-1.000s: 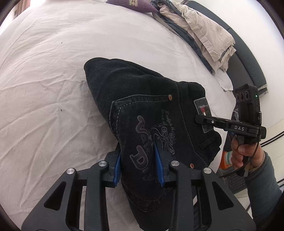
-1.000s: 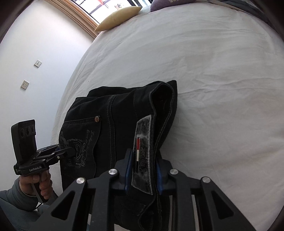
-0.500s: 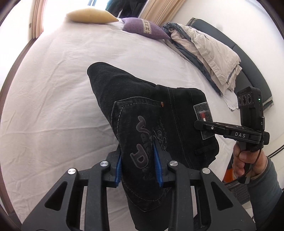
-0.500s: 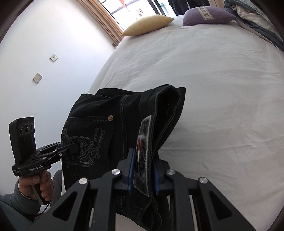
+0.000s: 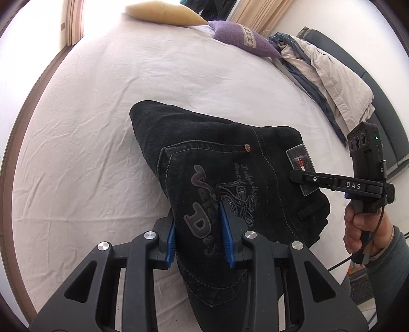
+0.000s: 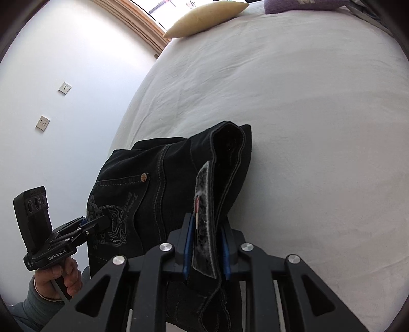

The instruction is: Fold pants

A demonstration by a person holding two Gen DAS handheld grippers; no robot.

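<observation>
Black jeans (image 5: 217, 158), folded into a thick bundle, hang lifted above the white bed (image 5: 102, 102). My left gripper (image 5: 198, 227) is shut on the back-pocket part with the grey print. My right gripper (image 6: 205, 245) is shut on the waistband at the leather label (image 6: 204, 204). The right gripper also shows in the left wrist view (image 5: 296, 176), clamped by the label (image 5: 300, 161). The left gripper shows in the right wrist view (image 6: 102, 221) at the pocket of the jeans (image 6: 158, 184). The far end of the jeans touches or hovers near the sheet.
A yellow pillow (image 5: 163, 14) and a purple pillow (image 5: 242, 38) lie at the head of the bed. A pile of beige and grey clothes (image 5: 327, 76) lies on the bed's right side by a dark sofa (image 5: 388, 107). A white wall (image 6: 51, 76) stands left of the bed.
Both grippers have lifted the jeans and tilted upward, so more of the bed, pillows and wall show. Both grips on the jeans are unchanged.
</observation>
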